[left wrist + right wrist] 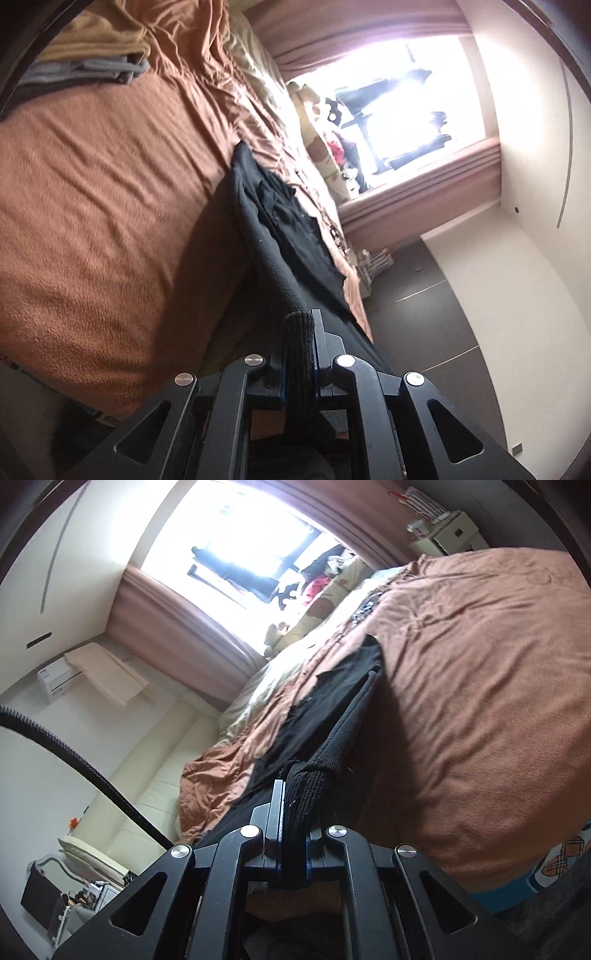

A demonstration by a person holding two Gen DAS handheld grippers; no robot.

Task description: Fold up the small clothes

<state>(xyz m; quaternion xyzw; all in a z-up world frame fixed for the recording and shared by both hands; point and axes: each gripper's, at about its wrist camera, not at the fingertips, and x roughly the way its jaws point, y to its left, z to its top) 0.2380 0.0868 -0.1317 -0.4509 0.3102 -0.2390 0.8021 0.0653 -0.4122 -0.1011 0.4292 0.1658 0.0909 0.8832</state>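
Left gripper (300, 354): its two black fingers are pressing together on a ribbed black hem, with almost no gap showing between them — the knit is bunching up out of the pinch.
Right gripper (293, 812): its fingers are likewise closing tight on a ribbed black edge of the same cloth, which is filling the narrow slot between the jaws.
Black garment (280, 229): it is stretching away from both grippers as a raised band, its far part lying flat and crumpled on the bed; in the right wrist view (332, 698) it is running up the middle and hiding the bedding behind it.
Brown blanket (103, 184): it is covering the bed beneath the garment, wrinkling toward the far end.
Black cable (74, 757): it is curving across the near left of the right wrist view, passing in front of a cream sofa (147, 775).
Folded clothes (81, 62): a stack — mustard on top, grey beneath — is sitting on the blanket, well apart from the black garment.
Plush toys (321, 122): they are crowding the far edge of the bed, below the window.
Window (413, 96): it is glaring white between pink curtains (177, 627); the dark shapes in front of it are too washed out to tell.
Air conditioner (59, 681): it is hanging on the far wall, with a pale cloth draping beside it.
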